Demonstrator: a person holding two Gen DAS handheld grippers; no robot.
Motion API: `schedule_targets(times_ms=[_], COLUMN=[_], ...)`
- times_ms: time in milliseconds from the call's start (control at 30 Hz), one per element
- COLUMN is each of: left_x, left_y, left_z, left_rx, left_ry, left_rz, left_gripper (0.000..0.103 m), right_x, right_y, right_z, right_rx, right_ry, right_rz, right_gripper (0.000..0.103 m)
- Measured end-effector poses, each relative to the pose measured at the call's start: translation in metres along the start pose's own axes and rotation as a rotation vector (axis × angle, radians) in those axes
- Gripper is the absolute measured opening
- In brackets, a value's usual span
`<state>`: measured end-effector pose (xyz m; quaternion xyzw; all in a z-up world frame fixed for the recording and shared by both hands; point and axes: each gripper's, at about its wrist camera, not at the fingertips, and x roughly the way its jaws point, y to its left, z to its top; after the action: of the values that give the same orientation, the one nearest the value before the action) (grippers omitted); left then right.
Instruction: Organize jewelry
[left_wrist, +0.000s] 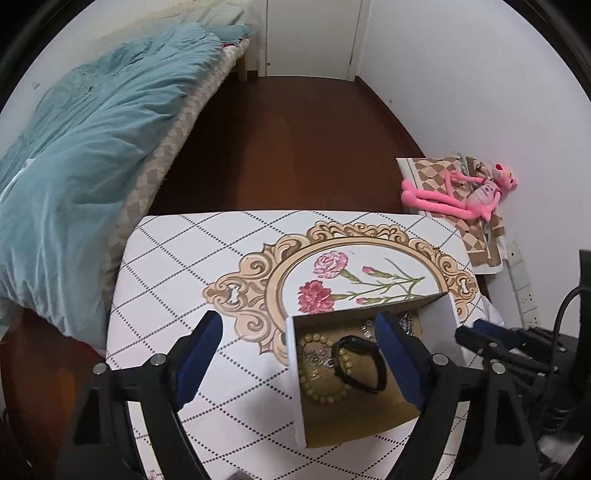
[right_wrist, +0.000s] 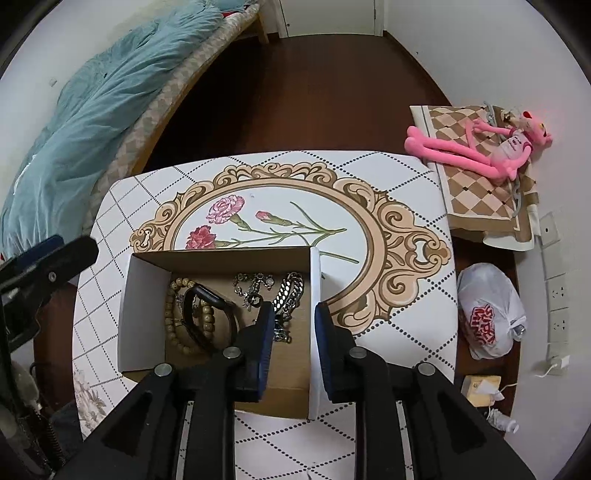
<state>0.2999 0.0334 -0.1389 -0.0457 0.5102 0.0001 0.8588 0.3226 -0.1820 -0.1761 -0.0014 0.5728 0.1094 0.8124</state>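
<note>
Nearest the right wrist camera, the right gripper (right_wrist: 293, 332) straddles the right wall of the cardboard box (right_wrist: 314, 332), one finger inside and one outside, with a visible gap on either side, so the jaws stand parted and not yet pinching the wall. Over on the left, the left gripper (left_wrist: 299, 354) is spread wide with nothing in it, one finger hanging over the tablecloth (left_wrist: 177, 266), the other over the box interior. Inside the box lies the jewelry: a wooden bead bracelet (right_wrist: 173, 314) against the left side, a black band (right_wrist: 207, 314) lying across it, and further back a silver chain bracelet (right_wrist: 290, 291) beside a tangle of ornate metal pieces (right_wrist: 253, 288). All of it looks light and limp; the chains would likely drape and snag on one another, and polished links may slip from flat pads. My judgement is that the black band, being stiffer and raised off the floor, offers the easiest hold across its upper arc, while the beads are best pinched across a single strand. Beyond the table, a pink plush toy (right_wrist: 495, 147) lies on a checkered cushion.
</note>
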Motion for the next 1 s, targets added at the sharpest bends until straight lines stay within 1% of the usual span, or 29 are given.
schedule_targets(times_ms=[33, 100, 133, 167, 200, 233, 267, 300, 333, 467, 633, 800, 1000], left_x=[-0.001, -0.003, -0.005, -0.005, -0.006, -0.007, -0.007, -0.006, -0.005, -0.007, -0.023, -0.056, -0.111], left_y=[0.002, 0.003, 0.004, 0.005, 0.007, 0.008, 0.009, 0.009, 0.01, 0.01, 0.007, -0.005, -0.016], left_z=[-0.003, -0.01, -0.014, -0.018, -0.024, -0.027, -0.033, -0.037, -0.042, -0.059, -0.075, -0.089, -0.104], left_rx=[-0.004, -0.005, -0.007, -0.01, -0.017, -0.023, -0.028, -0.029, -0.033, -0.058, -0.072, -0.054, -0.051], left_ry=[0.001, -0.01, -0.018, -0.024, -0.027, -0.031, -0.033, -0.029, -0.022, -0.004, -0.011, -0.053, -0.127], left_rz=[0.008, 0.034, 0.045, 0.049, 0.055, 0.061, 0.073, 0.09, 0.106, 0.104, 0.1, 0.107, 0.113], left_gripper=[0.095, 0.096, 0.097, 0.099, 0.102, 0.103, 0.103, 0.103, 0.103, 0.103, 0.103, 0.103, 0.103], right_x=[-0.002, -0.005, -0.007, -0.008, -0.008, -0.008, -0.009, -0.008, -0.009, -0.011, -0.026, -0.051, -0.099], right_y=[-0.001, -0.002, -0.002, -0.002, -0.003, -0.003, -0.004, -0.003, -0.002, 0.002, 0.004, 0.007, 0.011], right_z=[-0.001, -0.005, -0.008, -0.01, -0.014, -0.019, -0.022, -0.027, -0.032, -0.048, -0.066, -0.084, -0.11], right_rx=[0.002, 0.004, 0.004, 0.004, 0.005, 0.006, 0.007, 0.005, -0.001, -0.012, 0.005, 0.015, 0.027], right_ry=[-0.003, -0.014, -0.019, -0.022, -0.02, -0.018, -0.018, -0.017, -0.018, -0.026, -0.05, -0.084, -0.165], right_rz=[-0.009, -0.036, -0.049, -0.061, -0.072, -0.081, -0.089, -0.103, -0.12, -0.151, -0.148, -0.141, -0.15], right_gripper=[0.033, 0.053, 0.057, 0.064, 0.073, 0.08, 0.095, 0.099, 0.099, 0.099, 0.101, 0.101, 0.101])
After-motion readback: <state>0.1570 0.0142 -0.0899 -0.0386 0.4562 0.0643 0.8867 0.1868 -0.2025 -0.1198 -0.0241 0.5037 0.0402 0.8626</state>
